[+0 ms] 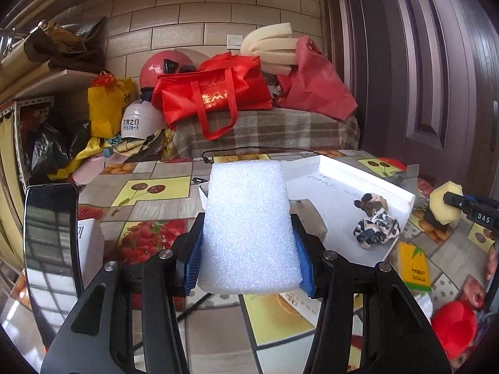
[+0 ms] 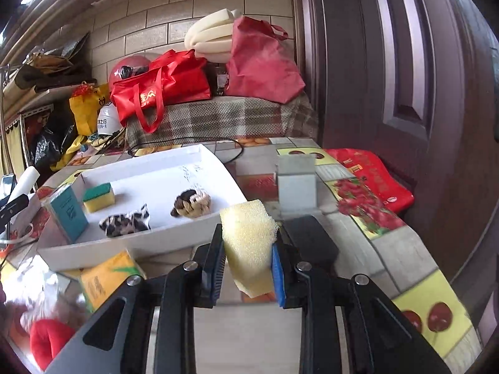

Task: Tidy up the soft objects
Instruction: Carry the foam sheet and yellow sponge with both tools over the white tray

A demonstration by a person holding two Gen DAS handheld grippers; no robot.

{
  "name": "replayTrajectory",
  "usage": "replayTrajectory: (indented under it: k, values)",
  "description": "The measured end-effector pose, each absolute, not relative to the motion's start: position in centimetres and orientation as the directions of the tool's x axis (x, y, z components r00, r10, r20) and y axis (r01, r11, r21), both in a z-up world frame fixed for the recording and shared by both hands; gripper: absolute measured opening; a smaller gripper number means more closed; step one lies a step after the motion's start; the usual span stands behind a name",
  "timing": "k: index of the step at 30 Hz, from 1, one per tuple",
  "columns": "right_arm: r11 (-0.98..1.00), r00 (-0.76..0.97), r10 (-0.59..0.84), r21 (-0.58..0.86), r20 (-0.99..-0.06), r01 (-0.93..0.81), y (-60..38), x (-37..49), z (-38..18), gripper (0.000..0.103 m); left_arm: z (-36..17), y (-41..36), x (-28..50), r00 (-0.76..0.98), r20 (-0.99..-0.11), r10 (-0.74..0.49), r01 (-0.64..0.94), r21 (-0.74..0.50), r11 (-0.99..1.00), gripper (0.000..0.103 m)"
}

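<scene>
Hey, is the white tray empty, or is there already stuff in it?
Not empty. The white tray holds a green-and-yellow sponge, a leopard-print scrunchie and a braided knot toy.

The white helmet (image 1: 137, 123) beside the plaid-covered bed carries Chinese characters, "欢聚之约" as best they read (a smaller line beneath is too fine). White letters "DAS" stand on the right tongs (image 1: 485, 218). The red bag (image 1: 215, 93) shows gold lettering, not legible.
</scene>
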State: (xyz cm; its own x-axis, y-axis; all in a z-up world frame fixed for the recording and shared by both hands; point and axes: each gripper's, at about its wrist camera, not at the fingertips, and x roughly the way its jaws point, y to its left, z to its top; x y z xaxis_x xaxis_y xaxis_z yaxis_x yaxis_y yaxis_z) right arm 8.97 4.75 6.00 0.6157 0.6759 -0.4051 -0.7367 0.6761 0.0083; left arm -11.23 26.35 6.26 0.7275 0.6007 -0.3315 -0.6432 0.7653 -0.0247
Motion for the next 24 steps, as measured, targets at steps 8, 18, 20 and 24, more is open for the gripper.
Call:
replayTrajectory:
  k: [8,18,20,24]
  values:
    - [0.676,0.607,0.688,0.049,-0.398,-0.735,8.8,10.3,6.1,0.026,6.3,29.4,-8.3,0.7,-0.345,0.625,-0.681,-0.061,0.73,0.05]
    - [0.673,0.605,0.69,0.045,-0.396,-0.738,12.5,11.4,6.4,0.026,6.3,31.1,-5.4,0.714,-0.363,0.598,-0.662,-0.074,0.746,0.05]
    - [0.665,0.595,0.694,0.043,-0.405,-0.746,13.3,11.6,6.4,0.026,6.2,31.6,-4.8,0.72,-0.377,0.583,-0.653,-0.082,0.753,0.05]
    - [0.653,0.583,0.696,0.032,-0.419,-0.757,14.7,11.7,6.3,0.026,6.1,32.5,-3.8,0.727,-0.403,0.556,-0.643,-0.112,0.758,0.05]
